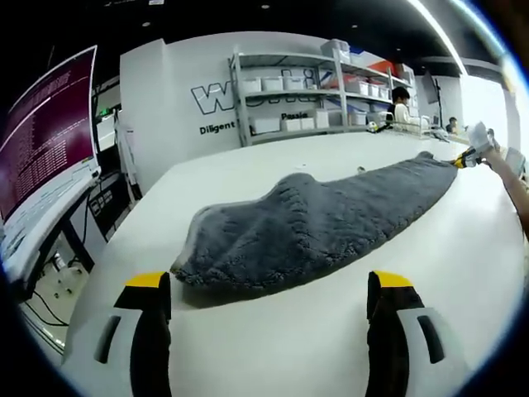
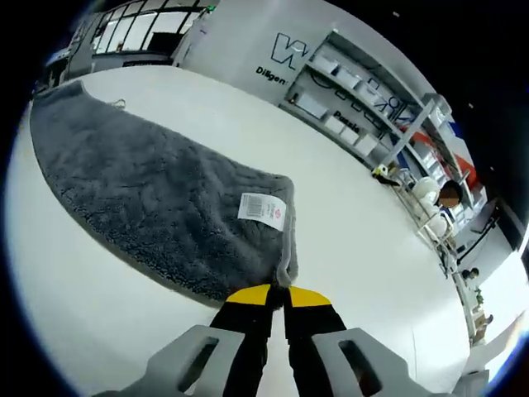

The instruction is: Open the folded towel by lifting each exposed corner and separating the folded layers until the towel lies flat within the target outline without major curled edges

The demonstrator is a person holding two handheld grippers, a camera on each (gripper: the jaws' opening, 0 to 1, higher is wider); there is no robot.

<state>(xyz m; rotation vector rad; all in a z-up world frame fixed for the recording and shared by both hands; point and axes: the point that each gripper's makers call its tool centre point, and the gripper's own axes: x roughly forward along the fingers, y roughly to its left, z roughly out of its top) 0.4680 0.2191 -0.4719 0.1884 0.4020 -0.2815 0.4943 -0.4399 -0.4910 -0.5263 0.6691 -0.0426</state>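
1. Lying on a smooth white table point(image 1: 273, 347), one grey towel point(image 1: 314, 223) stretches out long and narrow, its pile thick, shaggy and ridged in a wavy pattern.
2. In the left gripper view the towel's near end is rounded and slightly raised off the table, casting a dark shadow beneath its edge; the far end tapers toward the right.
3. The left gripper point(image 1: 269, 302) has its two black jaws with yellow tips spread wide apart, holding nothing, with the towel's near edge just beyond and between them.
4. In the right gripper view the right gripper point(image 2: 277, 296) has its yellow-tipped jaws pressed together on the towel's point(image 2: 157, 198) corner edge, pinching the hem.
5. One white rectangular care label point(image 2: 263, 209) with fine print sits on the towel near that pinched corner; its print is too small to read.
6. At the far right of the left gripper view the right gripper point(image 1: 469, 155) shows small at the towel's far end, with part of a person's arm point(image 1: 512, 186) cut off by the edge.
7. One monitor point(image 1: 45, 145) with lines of pale text on a dark red screen stands left of the table; the text is unreadable.
8. Metal shelving point(image 1: 314, 95) with white bins stands against a white wall whose lettering is partly hidden.
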